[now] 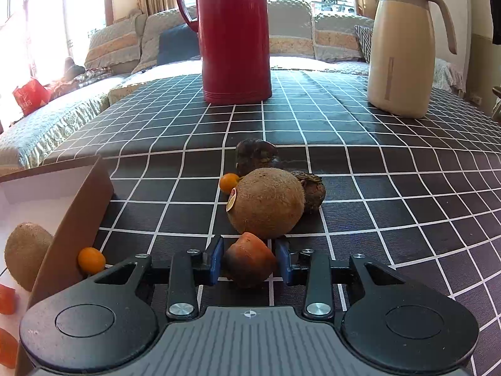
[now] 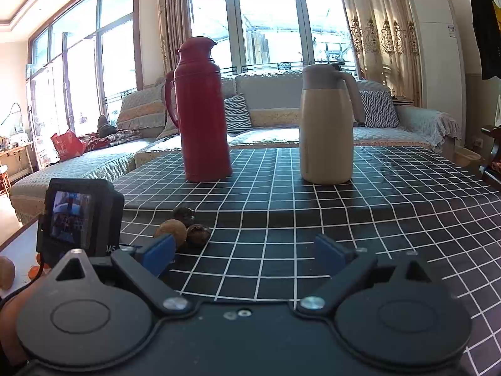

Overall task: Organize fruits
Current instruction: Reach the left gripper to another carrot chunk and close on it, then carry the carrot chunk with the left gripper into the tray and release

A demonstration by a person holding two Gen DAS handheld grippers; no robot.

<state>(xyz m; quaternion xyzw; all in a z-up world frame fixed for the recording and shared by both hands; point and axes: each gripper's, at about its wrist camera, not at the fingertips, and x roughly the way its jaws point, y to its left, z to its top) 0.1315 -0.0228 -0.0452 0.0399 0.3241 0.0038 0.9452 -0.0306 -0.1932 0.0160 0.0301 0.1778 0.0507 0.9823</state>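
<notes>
The left gripper [image 1: 250,258] sits low over the checked tablecloth [image 1: 391,188], its blue pads [image 1: 216,258] flanking an orange chunk of fruit [image 1: 249,261]; the left pad touches it, while a thin gap shows at the right pad, so whether the chunk is truly pinched cannot be told. Just beyond the chunk lies a kiwi [image 1: 266,203] with a sticker, close enough to block a straight push forward. Two dark wrinkled fruits [image 1: 255,155] crowd behind and to the right of it, and a small kumquat [image 1: 229,183] sits at its far left side. To the left stands an open brown box [image 1: 78,219], its wall tilted outward; inside rest another kiwi [image 1: 26,255] and orange pieces [image 1: 7,299], and a second kumquat [image 1: 91,260] lies against the box's outer wall. At the far end, a red thermos [image 1: 235,34] and a beige jug [image 1: 404,50] stand well apart from the fruit. The right gripper [image 2: 244,252] hovers with its jaws spread wide and nothing between them (its left pad overlaps the fruit cluster only in sight line). Ahead of it and to the right, the cloth runs bare to the table's far and right edges.
</notes>
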